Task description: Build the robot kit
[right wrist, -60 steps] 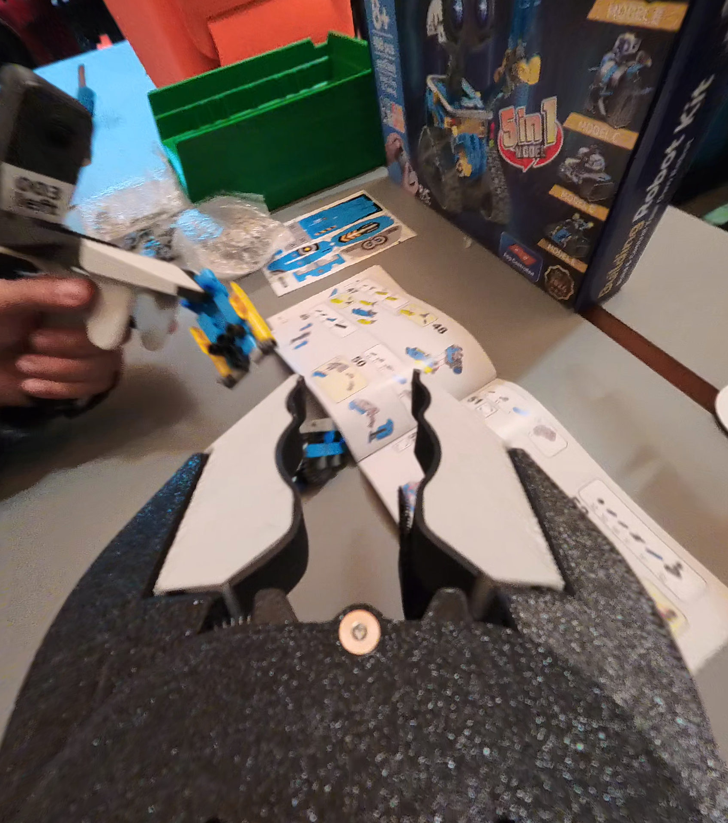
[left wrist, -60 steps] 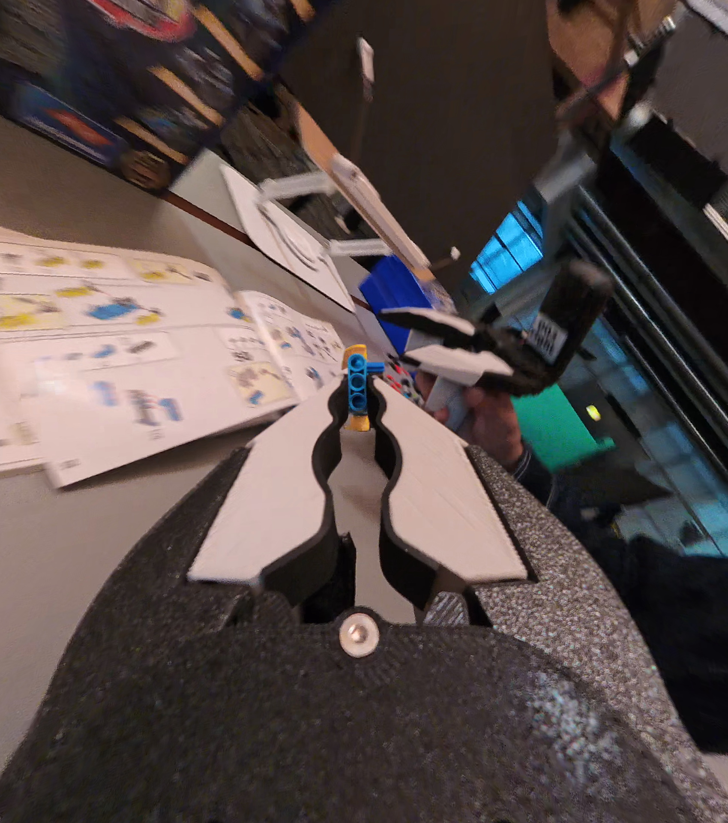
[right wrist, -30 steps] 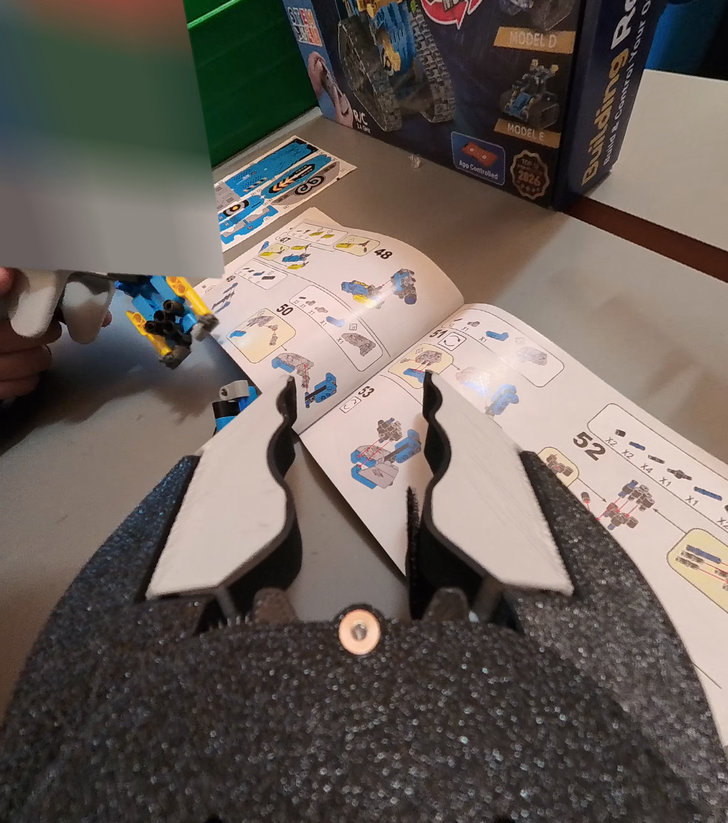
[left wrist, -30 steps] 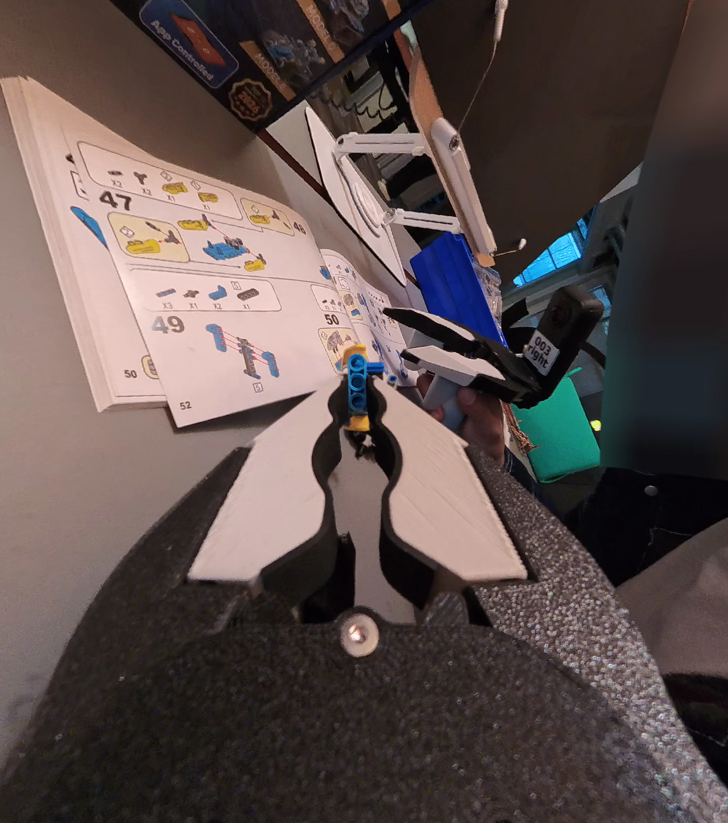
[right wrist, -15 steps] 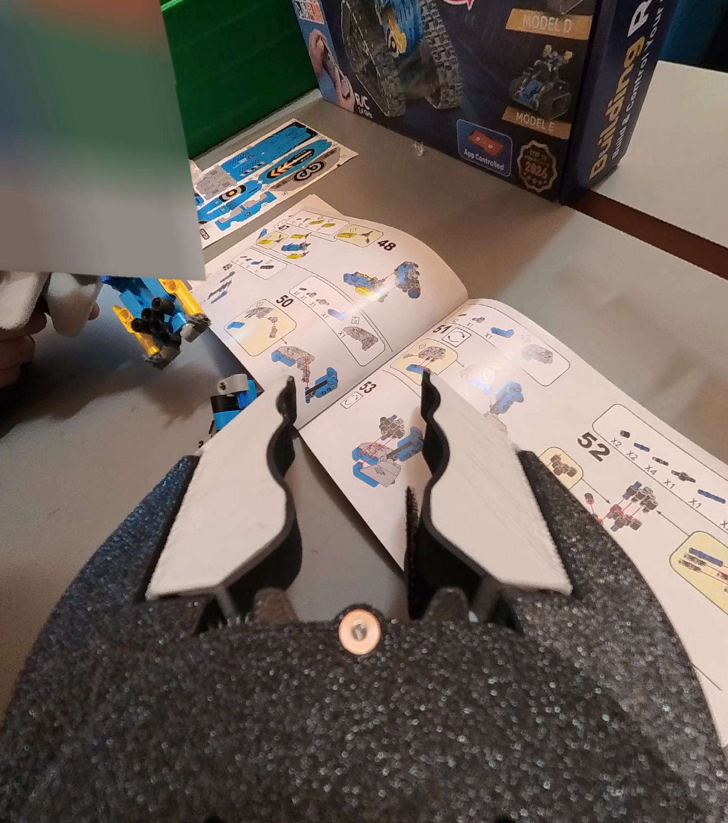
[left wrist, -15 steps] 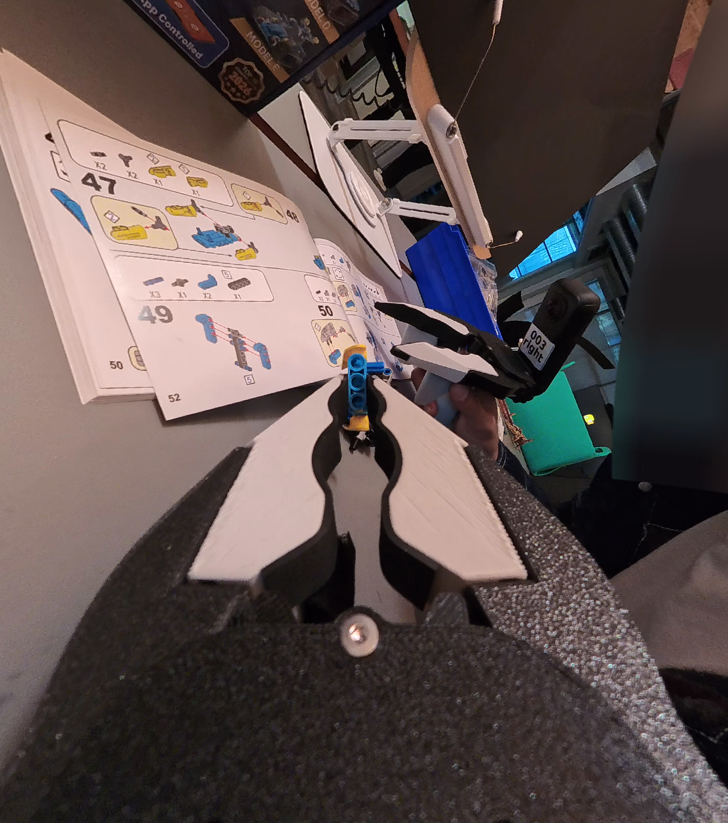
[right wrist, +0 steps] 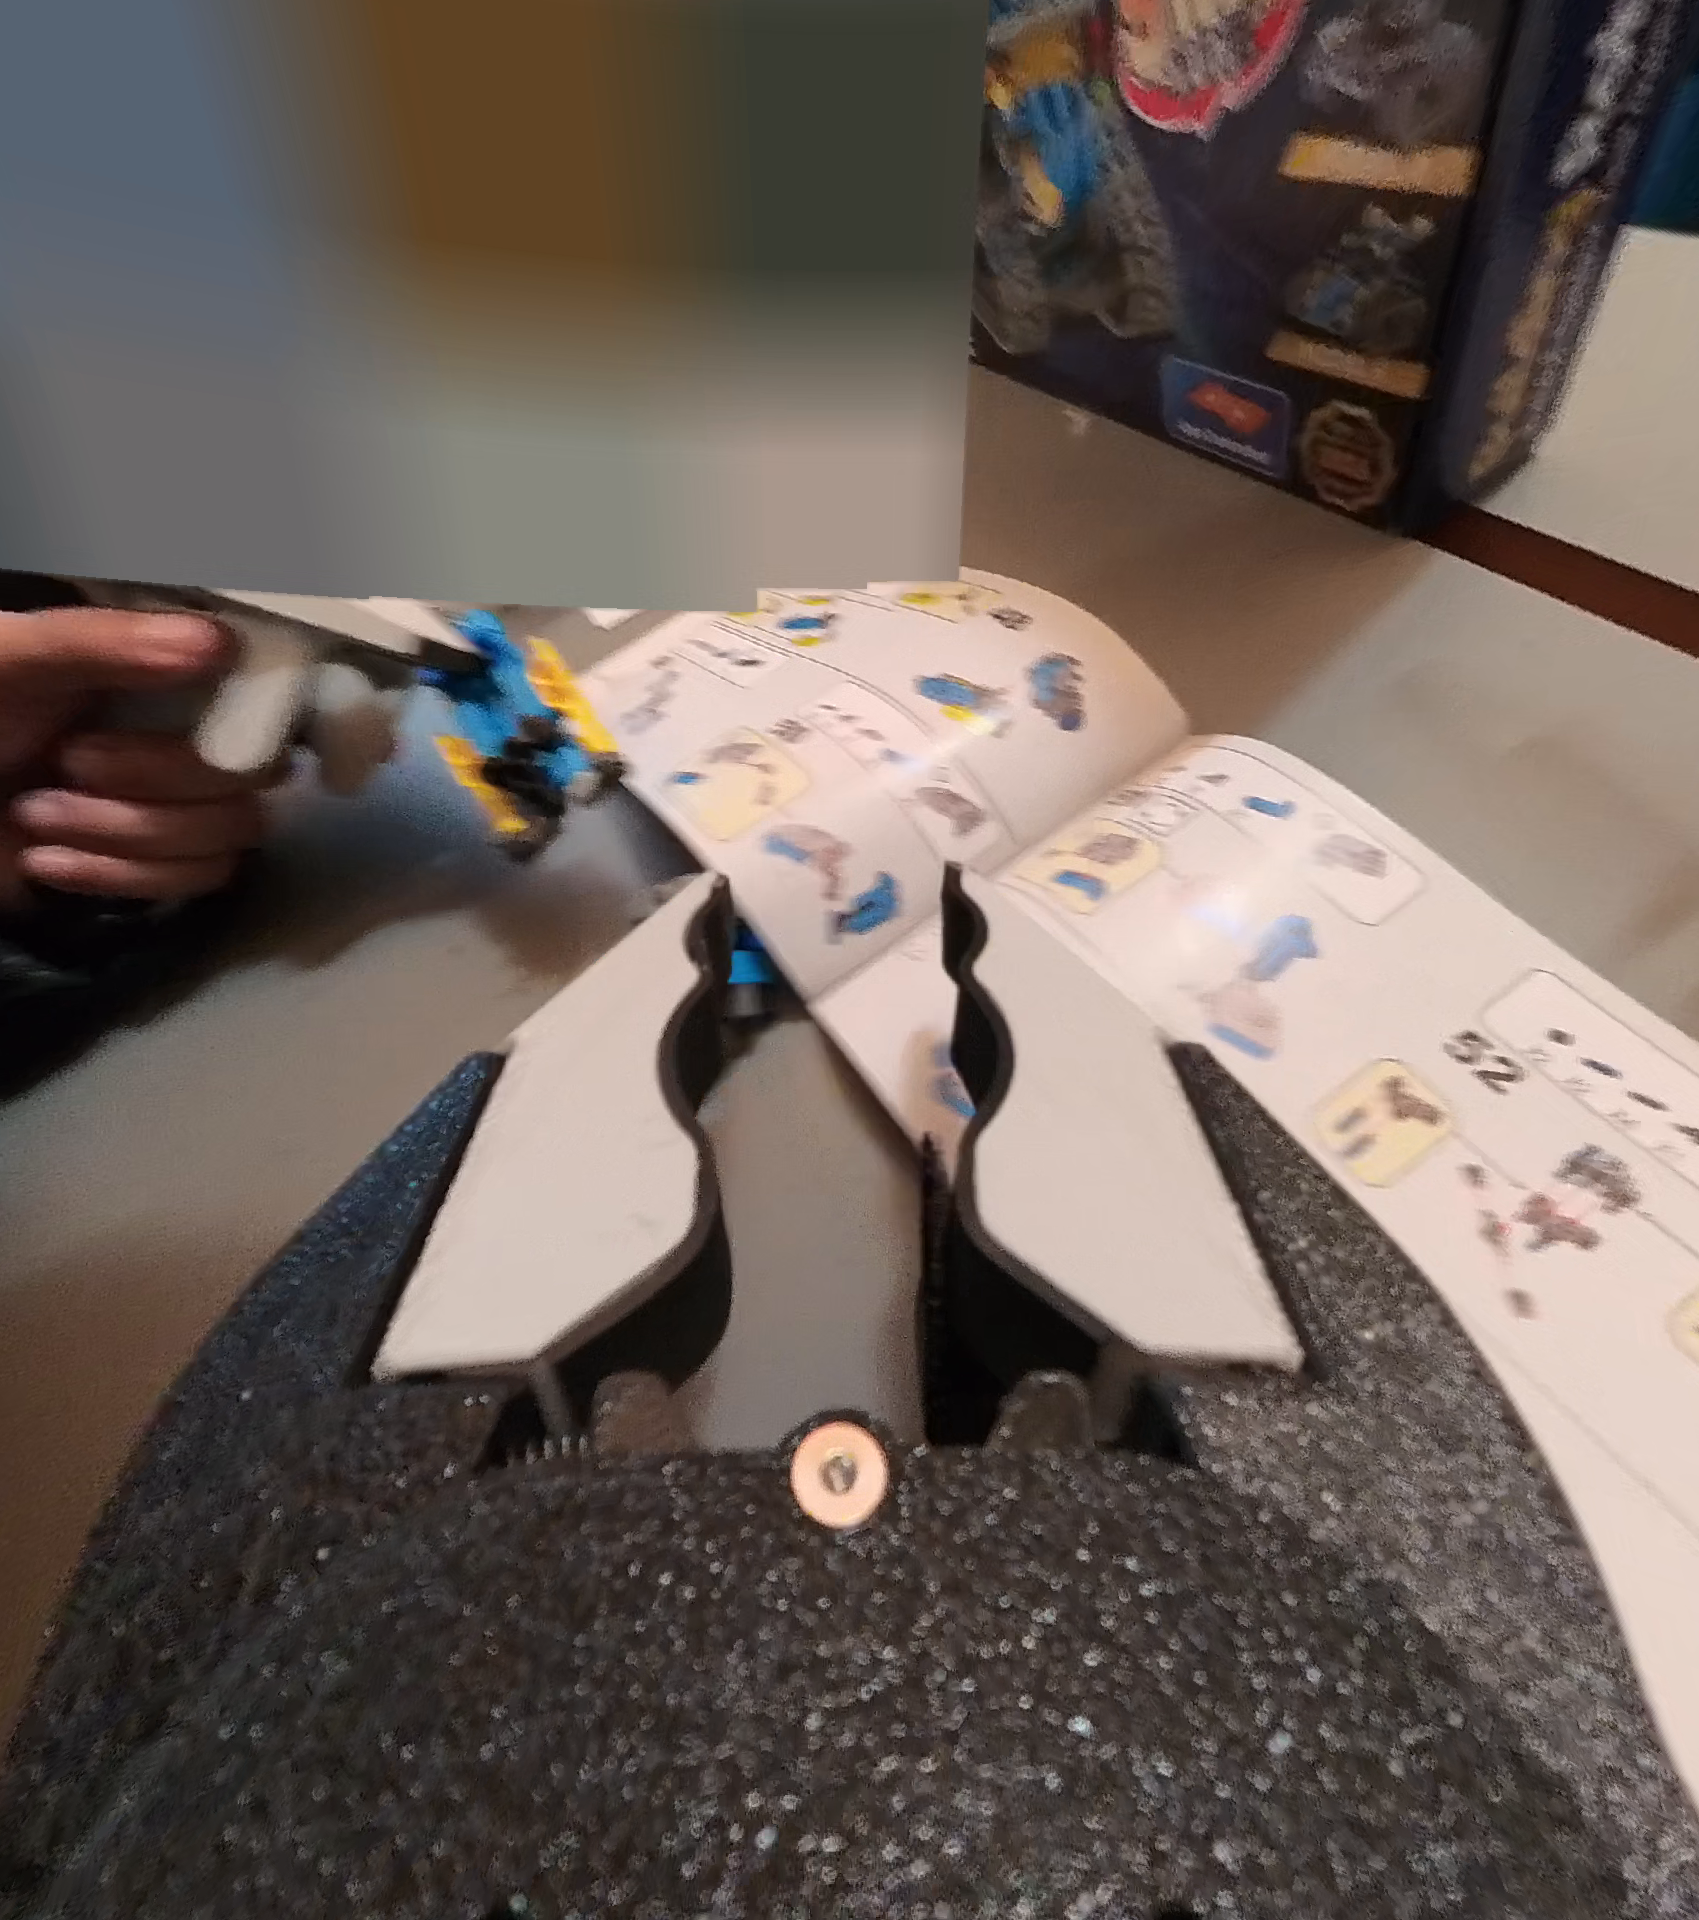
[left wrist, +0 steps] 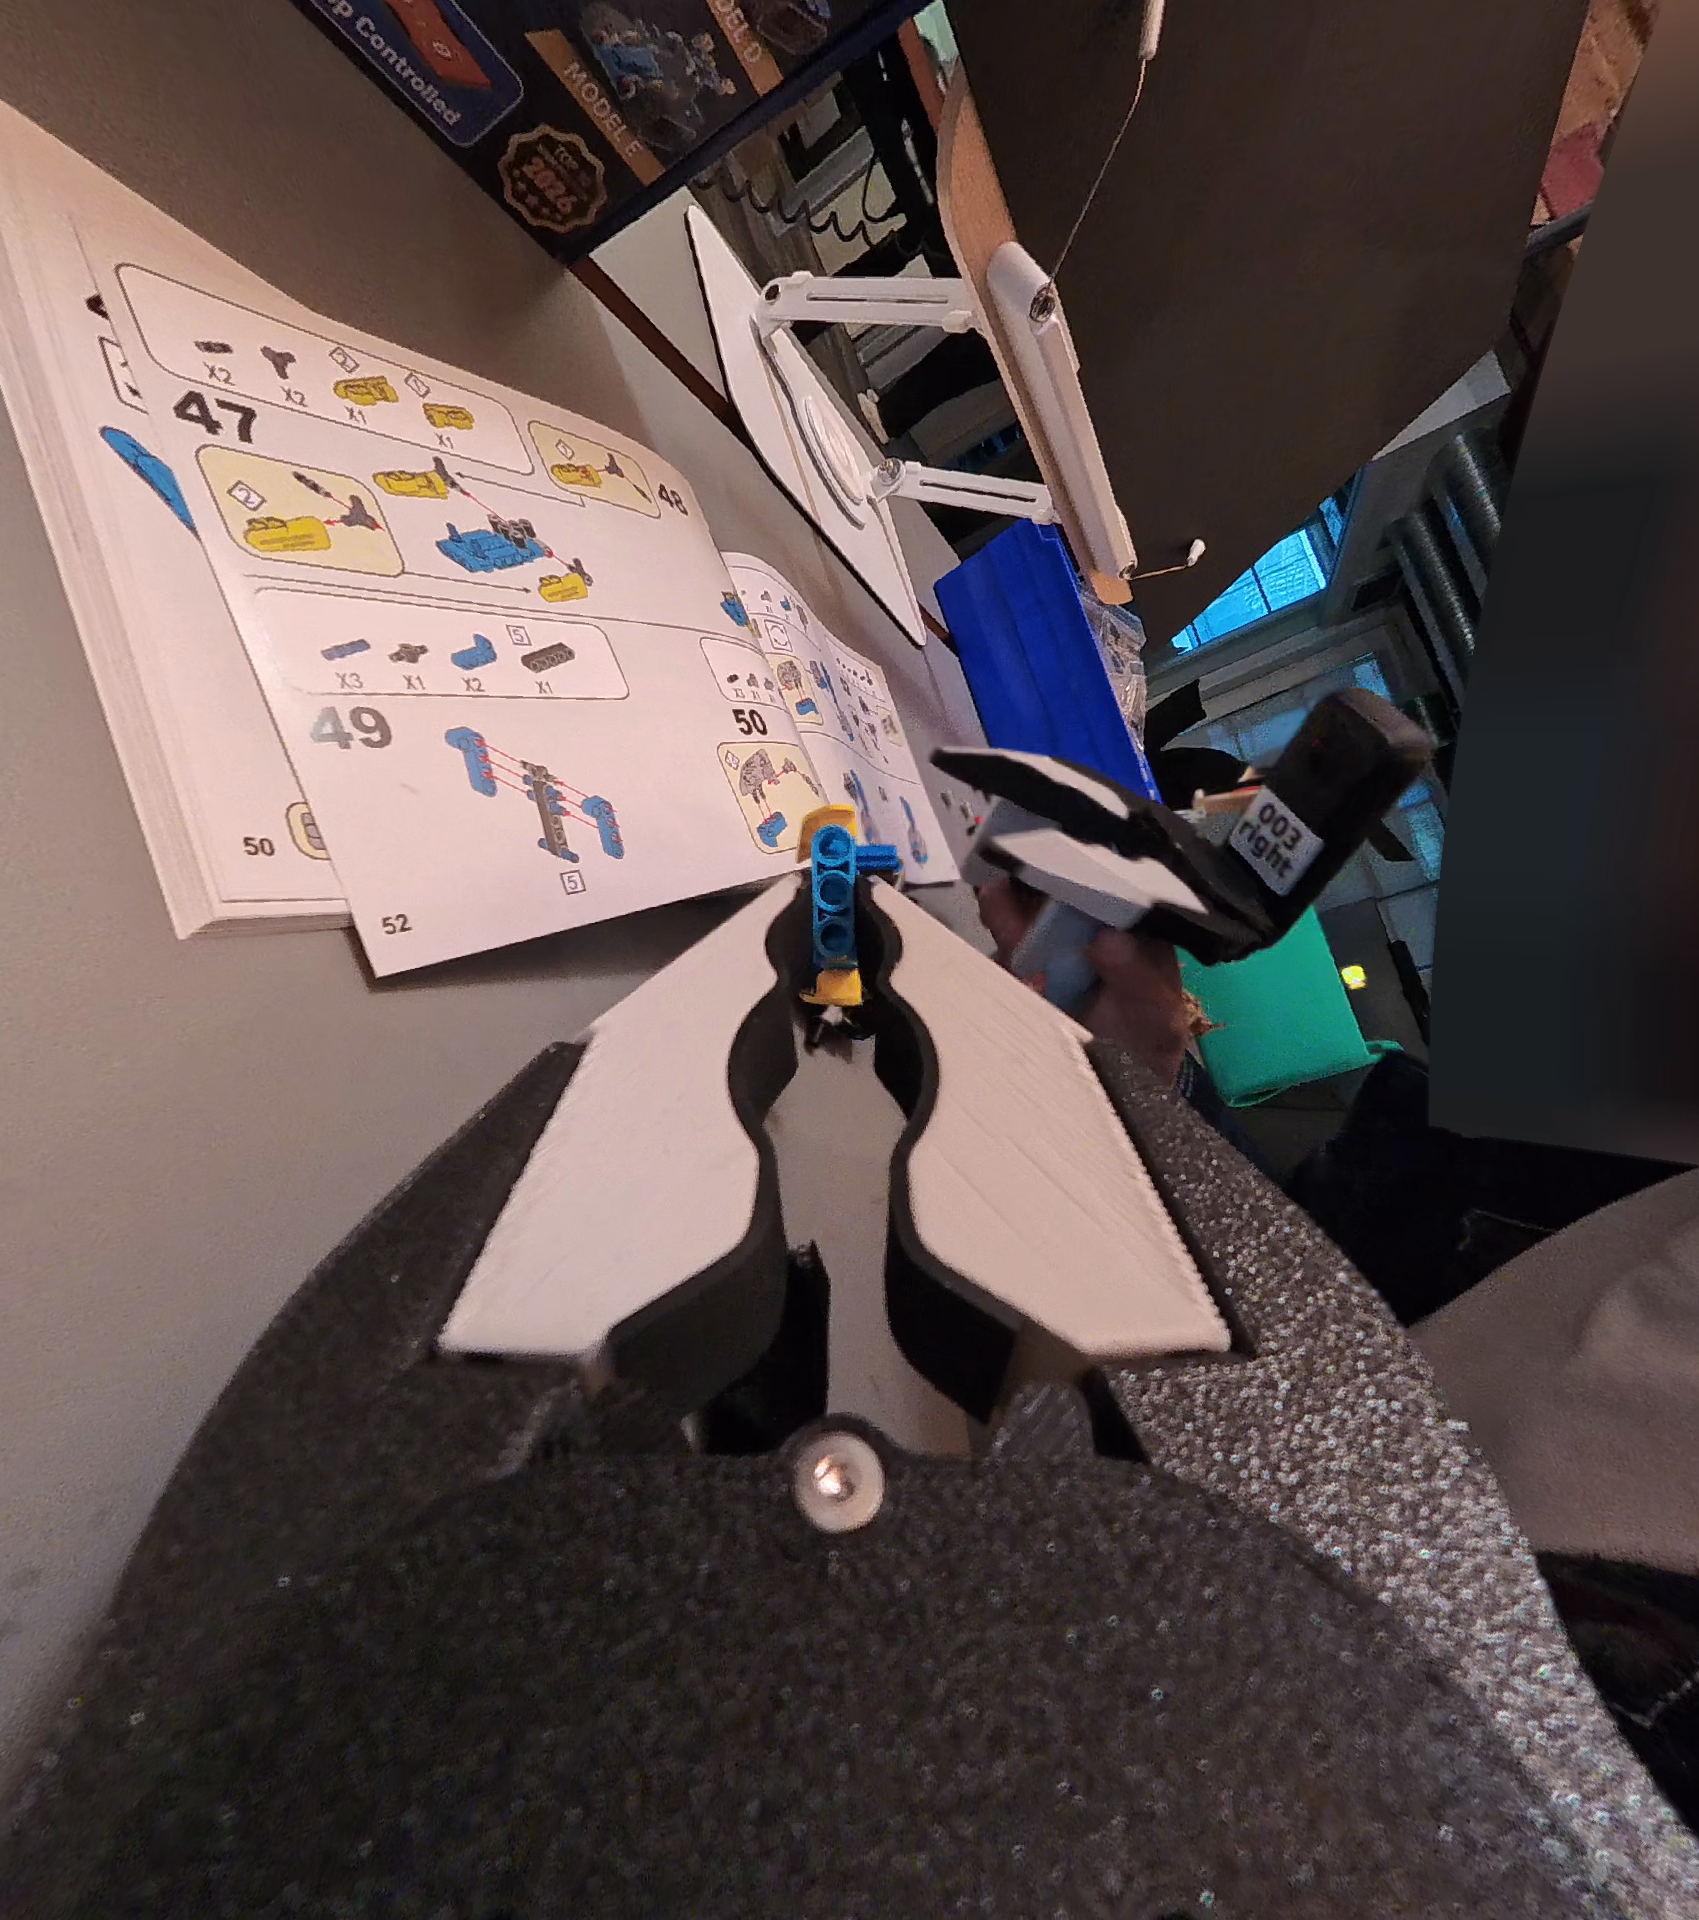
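My left gripper [left wrist: 837, 902] is shut on a small blue and yellow brick assembly [left wrist: 834, 904] and holds it above the grey table [left wrist: 97, 1091]. The assembly shows blurred in the right wrist view [right wrist: 518, 743], next to a hand [right wrist: 45, 748]. My right gripper [right wrist: 834, 894] is open and empty, low over the table at the edge of the open instruction booklet [right wrist: 1188, 914]. A small blue and grey brick piece [right wrist: 749, 971] lies on the table by its left fingertip. The right gripper also shows in the left wrist view [left wrist: 1084, 831], open.
The booklet [left wrist: 429, 644] lies open in the left wrist view. A dark toy kit box [right wrist: 1292, 260] stands behind it. A white stand with a board [left wrist: 866, 447], a blue bin [left wrist: 1042, 644] and a green container [left wrist: 1271, 1018] sit farther off. There is about 12 cm between the tips of the two grippers.
My right gripper has dropped lower and moved forward toward the loose blue piece, and its view is now blurred. The left gripper keeps its hold and has tilted slightly.
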Available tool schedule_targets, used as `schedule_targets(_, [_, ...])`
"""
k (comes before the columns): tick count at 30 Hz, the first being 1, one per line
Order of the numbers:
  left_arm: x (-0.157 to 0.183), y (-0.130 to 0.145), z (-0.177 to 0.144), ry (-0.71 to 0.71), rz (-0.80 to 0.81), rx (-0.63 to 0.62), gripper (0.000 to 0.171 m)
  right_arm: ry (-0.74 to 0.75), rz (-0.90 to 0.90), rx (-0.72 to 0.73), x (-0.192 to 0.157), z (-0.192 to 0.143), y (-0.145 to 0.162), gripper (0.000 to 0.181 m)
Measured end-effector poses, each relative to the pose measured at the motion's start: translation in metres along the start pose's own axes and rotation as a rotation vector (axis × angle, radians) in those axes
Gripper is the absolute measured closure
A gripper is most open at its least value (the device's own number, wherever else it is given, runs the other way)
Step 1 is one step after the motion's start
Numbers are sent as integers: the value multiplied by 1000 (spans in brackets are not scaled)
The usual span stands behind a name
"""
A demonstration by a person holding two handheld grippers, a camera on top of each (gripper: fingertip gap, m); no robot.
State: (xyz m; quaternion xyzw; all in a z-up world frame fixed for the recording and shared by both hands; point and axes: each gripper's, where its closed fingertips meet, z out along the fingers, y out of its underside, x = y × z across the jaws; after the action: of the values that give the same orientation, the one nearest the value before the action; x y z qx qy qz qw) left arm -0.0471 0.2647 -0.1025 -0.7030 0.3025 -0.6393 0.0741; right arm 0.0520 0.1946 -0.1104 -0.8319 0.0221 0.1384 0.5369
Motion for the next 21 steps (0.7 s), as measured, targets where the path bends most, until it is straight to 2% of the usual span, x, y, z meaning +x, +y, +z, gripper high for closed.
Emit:
schedule_targets(2, [-1,-1,0,2,-11,5,165,-91,2,-15,-27,-3,2,139])
schedule_targets(3, [-1,0,0,2,-15,3,165,-119,-22,-78,-35,0,14,143])
schedule_targets(5, [0,1,0,3,-13,-2,165,-105,-81,-184,-33,7,35,145])
schedule_targets(7, [0,-1,-1,-4,0,5,165,-159,-63,-265,-40,10,50,142])
schedule_targets(12, [1,-2,-2,-21,24,11,165,-277,-43,-288,-66,8,51,149])
schedule_targets(15, [2,-4,-4,-33,47,14,165,-317,-98,-308,-82,7,53,149])
schedule_targets(19, [5,-10,-10,-56,107,29,165,-248,-191,-276,-66,6,47,150])
schedule_targets(20, [6,-10,-11,-56,114,25,165,-232,-220,-238,-61,7,42,146])
schedule_targets(21, [7,-8,-11,-54,117,11,165,-213,-254,-175,-57,10,33,134])
